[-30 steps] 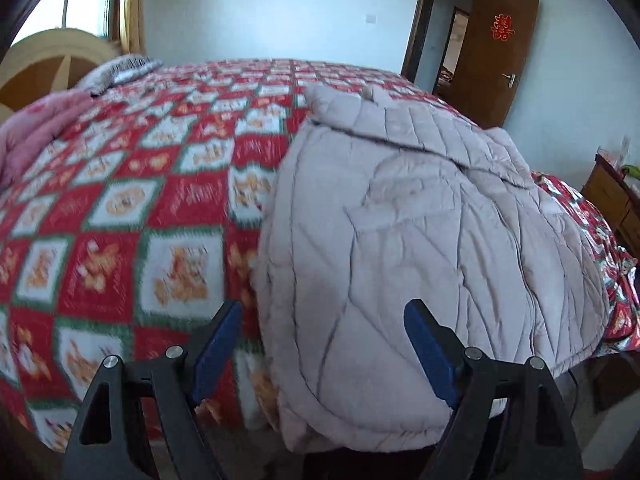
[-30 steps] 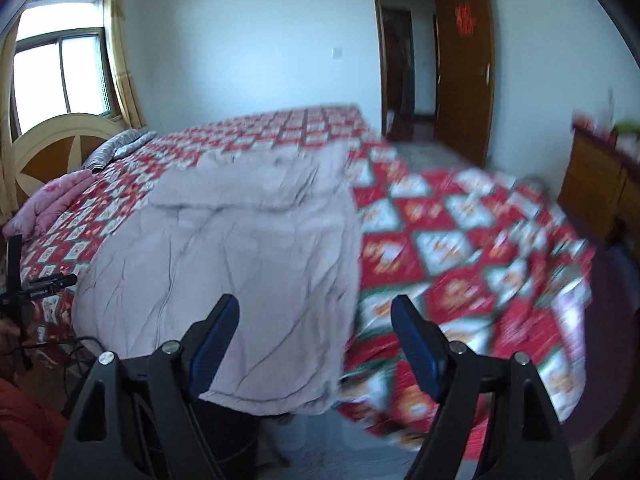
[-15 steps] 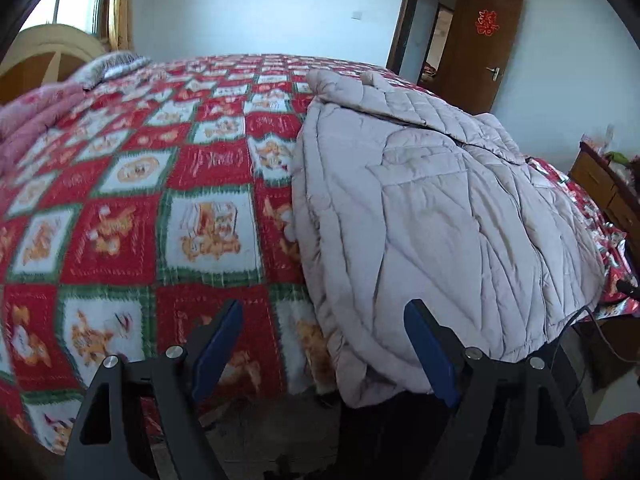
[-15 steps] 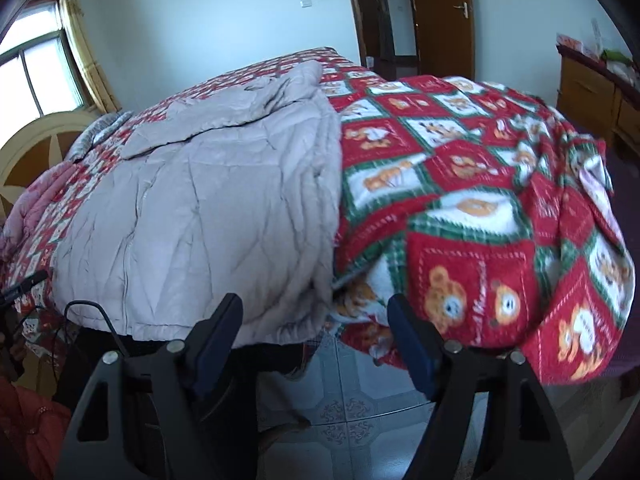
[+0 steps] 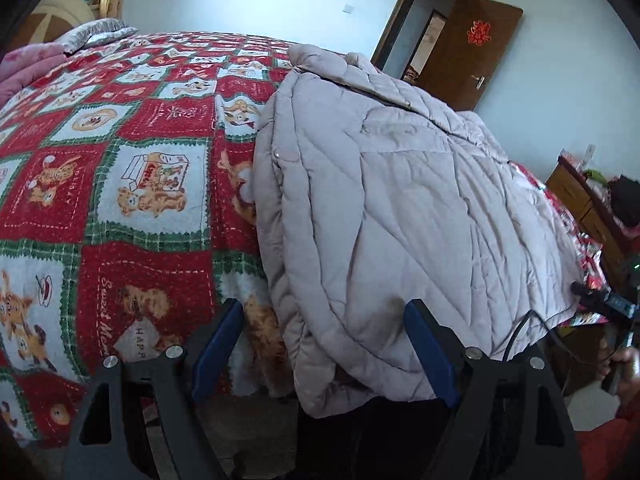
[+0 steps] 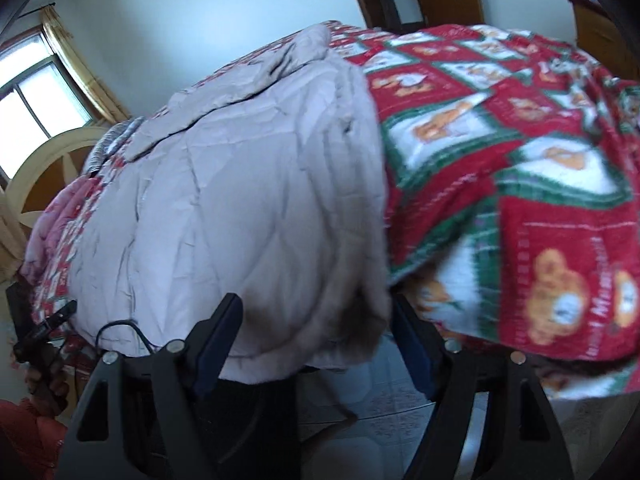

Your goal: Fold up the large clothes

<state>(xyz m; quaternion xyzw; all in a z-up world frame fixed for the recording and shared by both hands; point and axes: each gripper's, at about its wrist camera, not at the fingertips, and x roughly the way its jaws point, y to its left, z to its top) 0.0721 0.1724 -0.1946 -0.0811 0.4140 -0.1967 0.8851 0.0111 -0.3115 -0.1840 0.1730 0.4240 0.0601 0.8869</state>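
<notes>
A pale grey-pink quilted coat (image 5: 400,200) lies spread on a bed under a red, green and white patchwork blanket (image 5: 140,180), with its hem hanging over the near edge. My left gripper (image 5: 324,344) stands open, and the coat's lower left corner hangs between its blue pads (image 5: 216,344) without being pinched. In the right wrist view the coat (image 6: 240,220) fills the middle. My right gripper (image 6: 316,344) is open around the furry lower right hem corner (image 6: 352,336). Whether either gripper touches the cloth I cannot tell.
An open brown door (image 5: 472,64) stands at the back, and a wooden dresser (image 5: 580,200) lies right of the bed. A pink quilt (image 5: 24,68), a grey pillow (image 5: 96,34) and a curved headboard (image 6: 52,164) are at the far end. Tiled floor (image 6: 380,412) shows below the bed's edge.
Both grippers have sunk and tilted down toward the bed's near edge. The coat's hem, earlier beyond the fingertips, now hangs between the fingers of each. Neither gripper has visibly shut.
</notes>
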